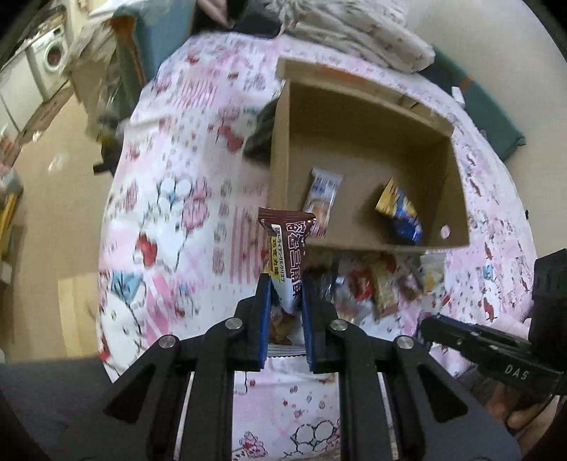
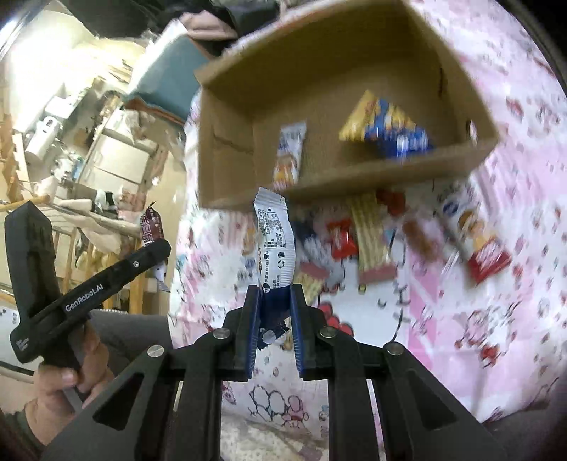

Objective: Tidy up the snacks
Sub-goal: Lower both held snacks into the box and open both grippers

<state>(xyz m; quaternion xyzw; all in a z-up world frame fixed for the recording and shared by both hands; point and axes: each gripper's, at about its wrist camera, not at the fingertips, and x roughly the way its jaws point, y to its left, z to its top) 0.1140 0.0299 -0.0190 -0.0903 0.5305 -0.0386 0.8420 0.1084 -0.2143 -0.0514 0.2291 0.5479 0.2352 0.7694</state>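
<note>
My left gripper [image 1: 286, 283] is shut on a brown and white snack bar [image 1: 287, 248] and holds it upright above the bed, near the front left corner of an open cardboard box [image 1: 365, 117]. My right gripper [image 2: 274, 292] is shut on a white and blue snack packet [image 2: 275, 244], held upright before the same box [image 2: 226, 149]. In the box lie a white biscuit packet [image 1: 322, 200] and a blue and yellow packet [image 1: 400, 211]. Several loose snacks [image 2: 368, 237] lie on the bedspread in front of the box.
A pink and white cartoon bedspread [image 1: 170, 220] covers the bed. A folded quilt [image 1: 358, 32] lies behind the box. The right gripper's body shows in the left wrist view [image 1: 496, 351]; the left one shows at left in the right wrist view [image 2: 88, 283]. Floor and furniture lie left of the bed.
</note>
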